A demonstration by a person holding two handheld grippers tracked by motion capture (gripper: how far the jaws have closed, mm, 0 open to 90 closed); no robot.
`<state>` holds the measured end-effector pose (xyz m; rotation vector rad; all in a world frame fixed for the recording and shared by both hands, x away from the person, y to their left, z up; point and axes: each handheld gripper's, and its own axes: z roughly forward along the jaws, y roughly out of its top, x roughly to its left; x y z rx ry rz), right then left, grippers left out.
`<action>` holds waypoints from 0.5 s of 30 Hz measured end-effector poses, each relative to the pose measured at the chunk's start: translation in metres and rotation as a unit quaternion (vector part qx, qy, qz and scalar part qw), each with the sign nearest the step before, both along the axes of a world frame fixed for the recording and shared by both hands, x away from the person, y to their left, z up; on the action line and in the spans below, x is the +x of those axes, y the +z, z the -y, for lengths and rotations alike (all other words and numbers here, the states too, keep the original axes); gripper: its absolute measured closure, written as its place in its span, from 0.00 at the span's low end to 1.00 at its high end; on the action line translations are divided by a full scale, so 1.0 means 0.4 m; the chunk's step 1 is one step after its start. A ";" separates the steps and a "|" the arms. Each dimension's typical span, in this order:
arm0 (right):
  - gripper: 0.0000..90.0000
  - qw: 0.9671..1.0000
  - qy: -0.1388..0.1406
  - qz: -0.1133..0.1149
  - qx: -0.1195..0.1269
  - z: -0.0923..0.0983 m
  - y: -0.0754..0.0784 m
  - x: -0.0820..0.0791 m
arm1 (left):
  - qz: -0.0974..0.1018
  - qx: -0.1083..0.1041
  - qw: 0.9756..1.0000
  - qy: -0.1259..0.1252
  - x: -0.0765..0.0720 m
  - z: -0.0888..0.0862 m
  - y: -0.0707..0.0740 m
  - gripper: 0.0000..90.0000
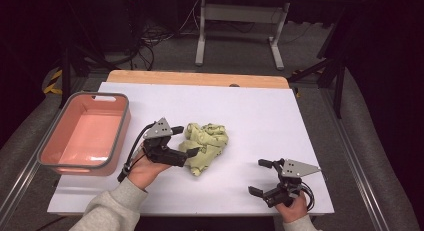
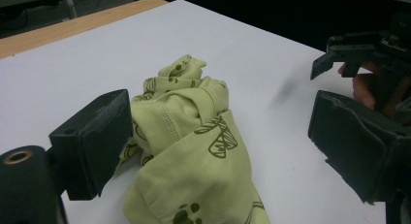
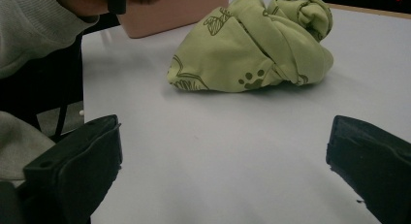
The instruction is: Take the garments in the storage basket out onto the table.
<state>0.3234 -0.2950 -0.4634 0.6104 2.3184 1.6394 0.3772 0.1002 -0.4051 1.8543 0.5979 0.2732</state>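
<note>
The yellow-green garment (image 1: 206, 146) lies crumpled in a loose heap near the middle of the white surface (image 1: 260, 116), and nothing has yet been done to it that the heap shows: it is bunched and rolled on itself, with no part spread flat and no part in the pink bin (image 1: 119, 128) that stands empty at the left edge. Whether it is meant to be folded or dropped in the bin, the whole job appears to lie ahead.

The left claw (image 1: 192, 152) is at the near-left side of the heap. Its 2 jaws stand wide apart with the cloth between them; one pad seems to brush a fold, the other is clear of it, so nothing is gripped. The right claw (image 1: 260, 177) sits well apart, near the front right corner of the surface, jaws wide and holding nothing.

The garment looks like soft knit cotton, matte, with a stitched hem and dark olive line prints, among them paw marks. It should drape and slip rather than hold a shape, so a pinch on 1 layer will likely drag the rest along. The bin is smooth plastic with rounded corners and a grey rim. The surface is a flat white sheet over a wooden board (image 1: 200, 78). The pads are black, blocky and dull.
</note>
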 end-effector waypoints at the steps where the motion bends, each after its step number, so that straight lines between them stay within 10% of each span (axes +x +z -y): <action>1: 0.00 1.000 0.000 0.000 0.000 0.000 0.000 0.000 | 0.000 0.000 1.000 0.000 -0.003 -0.004 0.002 0.11; 15: 0.00 1.000 0.000 0.002 0.001 0.000 0.001 -0.001 | 0.006 0.014 1.000 -0.018 -0.040 -0.060 0.015 0.04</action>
